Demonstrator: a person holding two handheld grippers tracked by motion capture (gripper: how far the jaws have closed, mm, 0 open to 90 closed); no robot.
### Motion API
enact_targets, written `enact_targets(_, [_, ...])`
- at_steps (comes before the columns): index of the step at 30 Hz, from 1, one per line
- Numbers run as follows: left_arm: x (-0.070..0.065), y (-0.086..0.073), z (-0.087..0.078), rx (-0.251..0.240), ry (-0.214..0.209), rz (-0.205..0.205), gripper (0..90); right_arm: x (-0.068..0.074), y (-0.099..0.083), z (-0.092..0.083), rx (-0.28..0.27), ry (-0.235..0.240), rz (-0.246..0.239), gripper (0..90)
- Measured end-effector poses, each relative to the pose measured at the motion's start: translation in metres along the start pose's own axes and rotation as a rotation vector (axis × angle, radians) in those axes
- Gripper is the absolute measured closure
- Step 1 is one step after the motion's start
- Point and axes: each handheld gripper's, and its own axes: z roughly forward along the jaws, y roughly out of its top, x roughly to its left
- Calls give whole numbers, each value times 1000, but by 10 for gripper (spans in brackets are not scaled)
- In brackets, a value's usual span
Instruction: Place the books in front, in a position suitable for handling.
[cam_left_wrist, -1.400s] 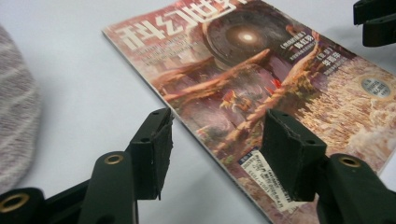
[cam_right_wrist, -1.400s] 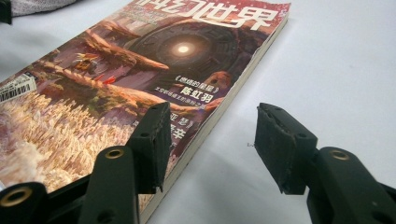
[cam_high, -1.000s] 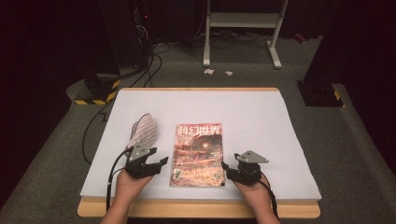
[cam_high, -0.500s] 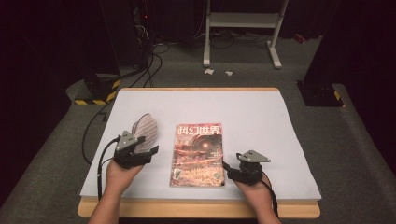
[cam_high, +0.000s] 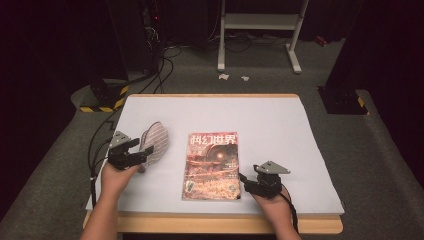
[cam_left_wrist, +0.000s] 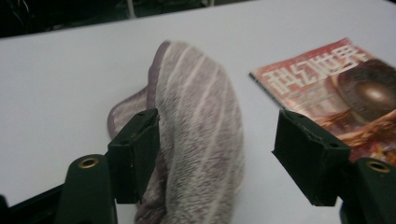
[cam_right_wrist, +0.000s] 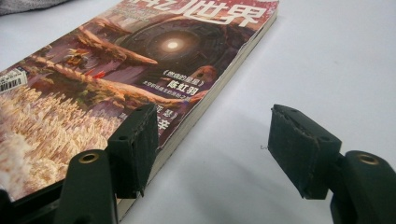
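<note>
High view: left gripper (cam_high: 142, 153) sits at the striped cloth (cam_high: 156, 145), near the left edge of the table (cam_high: 280, 120), cloth just left of the magazine (cam_high: 212, 166). Right gripper (cam_high: 246, 183) rests by the mag's near right corner.

Left gripper view: jaws have just been opening, now wide apart; the cloth's near end lies between them, touching the left pad (cam_left_wrist: 135, 154), not pinched. Cloth (cam_left_wrist: 196, 140) looks soft, light, floppy, humped up: prob. best taken on the raised fold, will sag & drape once lifted.

Right gripper view: jaws wide, nothing held, left pad (cam_right_wrist: 135, 149) over the mag's cover edge (cam_right_wrist: 154, 79).
</note>
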Motion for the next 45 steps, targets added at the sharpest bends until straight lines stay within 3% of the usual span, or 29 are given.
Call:
enact_targets(10, [9,-20,27,97,8,-28,402,-2,-1,0,2,6,13,337])
enact_targets(12, [10,-27,33,116,3,-52,432,-2,-1,0,1,6,13,338])
enact_targets(16, [10,-33,36,129,18,-54,542,-2,-1,0,1,4,15,339])
enact_targets(21, [9,-38,36,101,31,-58,678,-1,1,1,-1,5,9,332])
enact_targets(26, [8,-39,33,89,37,-67,722,1,8,1,8,0,-7,329])
enact_targets(29, [5,-41,31,75,39,-57,737,1,9,-3,26,-23,-35,333])
enact_targets(34, [-1,-38,24,38,33,-47,738,-7,1,-6,0,-32,4,335])
enact_targets(45, [-20,-34,-3,-58,-8,-14,732,-8,-4,-5,-10,-46,-3,340])
